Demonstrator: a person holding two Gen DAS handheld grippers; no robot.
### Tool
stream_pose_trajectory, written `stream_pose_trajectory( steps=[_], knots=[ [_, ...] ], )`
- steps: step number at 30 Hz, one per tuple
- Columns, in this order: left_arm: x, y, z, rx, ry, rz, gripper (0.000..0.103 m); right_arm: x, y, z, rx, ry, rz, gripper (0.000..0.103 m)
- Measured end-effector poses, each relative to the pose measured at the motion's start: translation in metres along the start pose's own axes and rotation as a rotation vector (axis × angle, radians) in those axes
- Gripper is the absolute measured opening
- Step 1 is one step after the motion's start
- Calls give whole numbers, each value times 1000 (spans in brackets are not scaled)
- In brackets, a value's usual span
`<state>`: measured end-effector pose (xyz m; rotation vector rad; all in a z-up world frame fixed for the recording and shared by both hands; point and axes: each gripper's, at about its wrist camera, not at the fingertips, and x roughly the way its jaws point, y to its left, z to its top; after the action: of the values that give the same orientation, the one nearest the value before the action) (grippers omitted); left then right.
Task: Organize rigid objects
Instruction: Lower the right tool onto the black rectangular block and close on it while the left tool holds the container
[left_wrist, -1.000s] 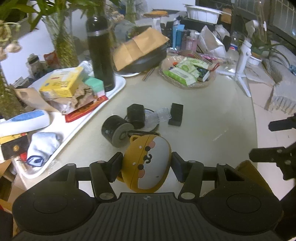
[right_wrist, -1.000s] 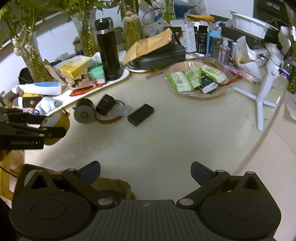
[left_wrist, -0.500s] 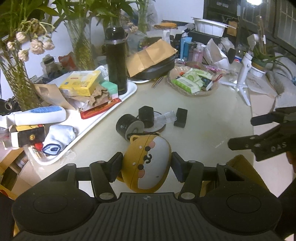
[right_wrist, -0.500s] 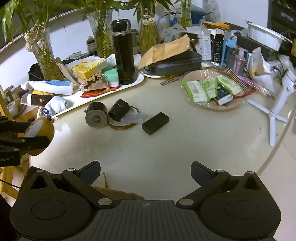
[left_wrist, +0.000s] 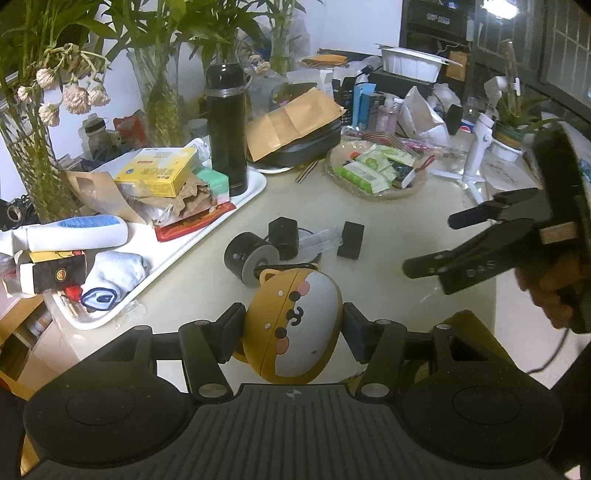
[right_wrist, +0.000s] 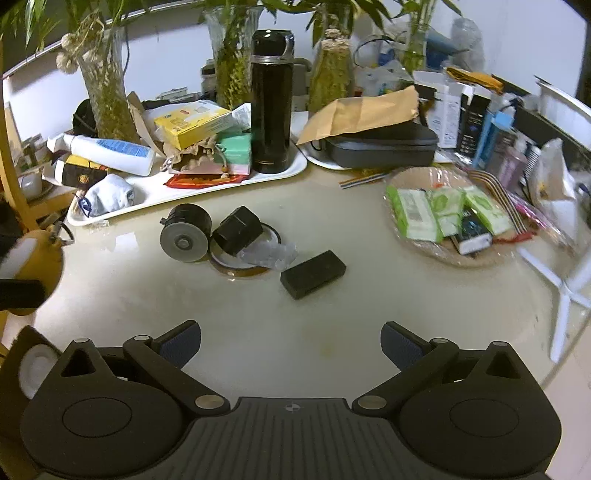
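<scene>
The left gripper (left_wrist: 291, 326) held the round dog-faced case (left_wrist: 291, 325) between its fingers above the desk (left_wrist: 388, 295) edge; its smooth curve might slip; the right gripper (right_wrist: 290, 347) stood wide, empty.

Round cream table (right_wrist: 332, 332), glossy, reflecting overhead light. White wall (right_wrist: 166, 74) behind, curved by the lens. Glass vases (left_wrist: 33, 162) of green stems along the table's back edge. Dark shelving (left_wrist: 436, 33) at far right, dark gridded window (left_wrist: 569, 37) beside it, one bright lamp (left_wrist: 498, 5) above. Pale floor (left_wrist: 517, 332) past the table edge. Wooden frame (right_wrist: 11, 166) at left.
</scene>
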<state>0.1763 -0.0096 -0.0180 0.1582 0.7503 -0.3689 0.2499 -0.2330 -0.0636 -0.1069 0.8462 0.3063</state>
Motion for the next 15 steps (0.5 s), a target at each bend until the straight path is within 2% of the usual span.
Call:
stream_pose_trajectory(
  steps=[10,13,15],
  knots=[
    [-10,2,-4,-48,-15,-1,56,46,-10,4,-8,32,23,102],
    [-9,1,-4,-49,-10,-6,56,62,-11,4,-21,52,17,95],
    [-9,1,-4,-47,-11,-11,56,71,-12,5,-22,57,19,94]
  ],
)
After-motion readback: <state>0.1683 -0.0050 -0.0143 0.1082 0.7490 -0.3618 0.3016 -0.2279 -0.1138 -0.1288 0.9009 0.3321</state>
